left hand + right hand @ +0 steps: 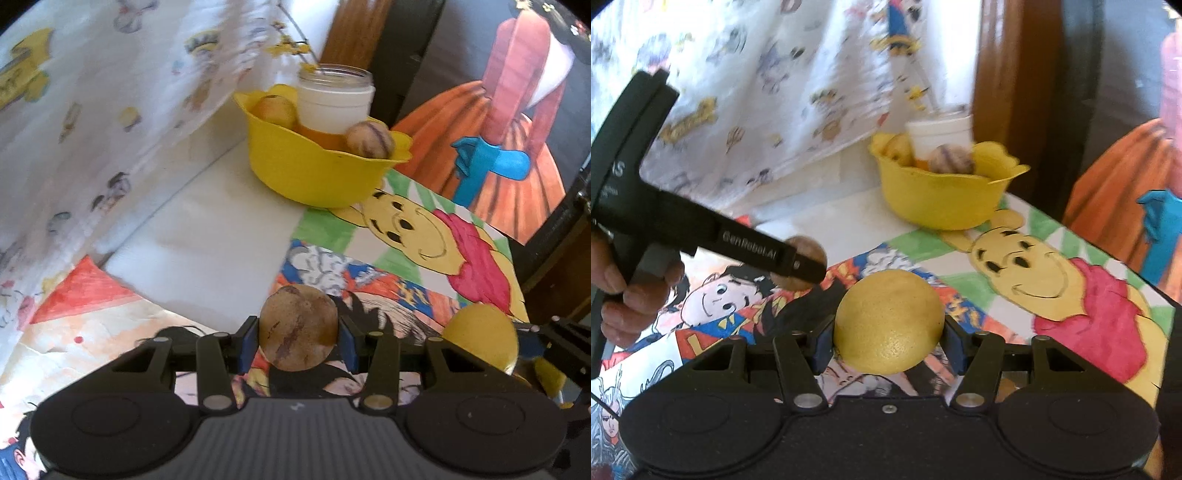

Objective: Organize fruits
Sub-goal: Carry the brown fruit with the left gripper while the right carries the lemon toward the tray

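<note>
My left gripper (298, 338) is shut on a round brown mottled fruit (298, 326), held above the table. My right gripper (886, 341) is shut on a yellow lemon (888, 319); that lemon (480, 334) also shows at the lower right of the left wrist view. A yellow bowl (314, 166) stands at the far side of the table, ahead of both grippers, and shows again as the bowl (942, 199) in the right wrist view. It holds a striped pale fruit (369, 140), a yellowish fruit (275, 109) and something orange. From the right wrist, the left gripper (809, 266) and its brown fruit (805, 247) appear at left.
A white jar (334, 99) stands in or just behind the bowl. Cartoon drawings (424, 236) cover the table. A patterned white cloth (110, 110) hangs along the left. A wooden post (354, 29) and a dark edge lie beyond the bowl. A person's hand (624, 291) grips the left tool.
</note>
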`<state>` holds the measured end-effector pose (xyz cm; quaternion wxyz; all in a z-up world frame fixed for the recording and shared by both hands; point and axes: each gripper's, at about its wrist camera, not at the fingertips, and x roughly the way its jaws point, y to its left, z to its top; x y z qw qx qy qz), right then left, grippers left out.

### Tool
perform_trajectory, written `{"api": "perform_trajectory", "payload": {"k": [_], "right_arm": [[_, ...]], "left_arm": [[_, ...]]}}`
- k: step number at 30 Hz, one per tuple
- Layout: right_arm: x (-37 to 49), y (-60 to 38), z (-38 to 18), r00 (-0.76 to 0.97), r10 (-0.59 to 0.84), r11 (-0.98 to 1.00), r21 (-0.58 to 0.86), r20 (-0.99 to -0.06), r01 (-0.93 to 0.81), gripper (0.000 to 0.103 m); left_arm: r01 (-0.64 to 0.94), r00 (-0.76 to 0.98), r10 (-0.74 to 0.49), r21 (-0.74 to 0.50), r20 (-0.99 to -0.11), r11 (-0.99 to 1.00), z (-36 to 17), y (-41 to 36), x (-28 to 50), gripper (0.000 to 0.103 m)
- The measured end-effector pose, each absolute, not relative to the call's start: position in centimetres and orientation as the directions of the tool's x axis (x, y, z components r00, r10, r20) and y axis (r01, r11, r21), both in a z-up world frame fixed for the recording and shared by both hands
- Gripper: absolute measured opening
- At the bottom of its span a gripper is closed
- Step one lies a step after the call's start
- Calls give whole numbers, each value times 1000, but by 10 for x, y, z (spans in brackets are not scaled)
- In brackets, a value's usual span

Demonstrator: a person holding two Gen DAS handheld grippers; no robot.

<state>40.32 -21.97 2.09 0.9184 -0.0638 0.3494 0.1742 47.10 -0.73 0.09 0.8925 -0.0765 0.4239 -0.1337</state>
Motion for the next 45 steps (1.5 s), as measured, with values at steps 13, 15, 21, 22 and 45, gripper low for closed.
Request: {"api": "perform_trajectory", "payload": {"k": [13, 15, 21, 22, 45], "right_arm": [[348, -256, 39, 783, 163, 980, 4, -600, -201, 60], [337, -260, 41, 792, 144, 984, 3, -593, -177, 60], [303, -269, 47, 807, 85, 994, -7, -584, -110, 60], [297, -271, 48, 808, 75, 995, -8, -584, -98, 60], [189, -288, 46, 774, -60, 997, -1, -630, 77, 60]], "left_arm": [[281, 593, -375, -254, -713, 926, 15, -42, 445, 49], [300, 589, -386, -251, -710, 920, 17, -46, 440, 49], [359, 577, -426, -252, -697, 899, 21, -64, 422, 49], [368, 574, -434, -255, -694, 894, 22, -68, 418, 49], [520, 510, -520, -237, -685, 821, 19, -89, 322, 49]]}}
